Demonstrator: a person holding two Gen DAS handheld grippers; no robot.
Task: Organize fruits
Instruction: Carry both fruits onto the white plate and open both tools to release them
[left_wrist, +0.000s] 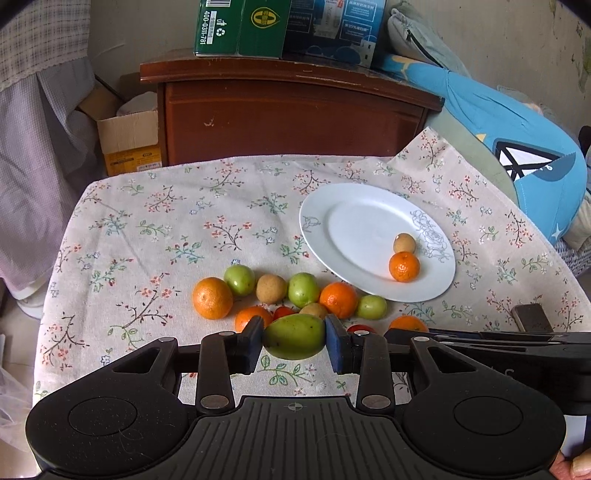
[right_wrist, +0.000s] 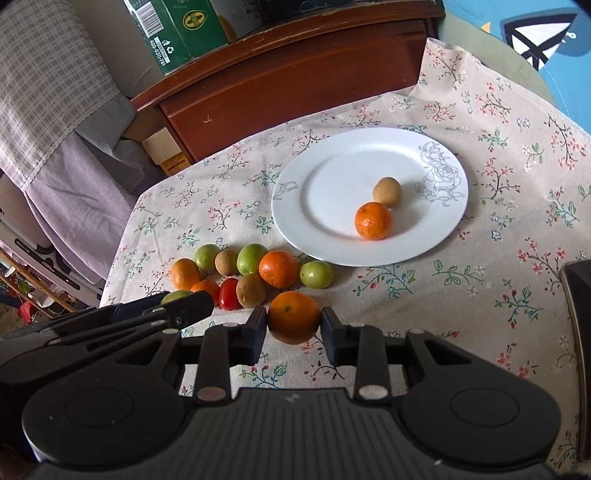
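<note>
My left gripper (left_wrist: 294, 338) is shut on a green fruit (left_wrist: 294, 336), at the near edge of the fruit pile. My right gripper (right_wrist: 293, 326) is shut on an orange (right_wrist: 293, 316), to the right of the pile. A white plate (left_wrist: 354, 221), also in the right wrist view (right_wrist: 325, 192), holds one small orange (right_wrist: 373, 220) and one brown fruit (right_wrist: 387, 192). Several oranges, green fruits, brown fruits and red tomatoes (right_wrist: 229, 293) lie in a cluster on the flowered cloth left of the plate.
The flowered tablecloth (left_wrist: 166, 229) covers a small table with edges at left and far side. A brown wooden cabinet (left_wrist: 288, 110) stands behind, with green and blue boxes on top. A cardboard box (left_wrist: 129, 140) sits at far left. Blue cushion (left_wrist: 517, 129) at right.
</note>
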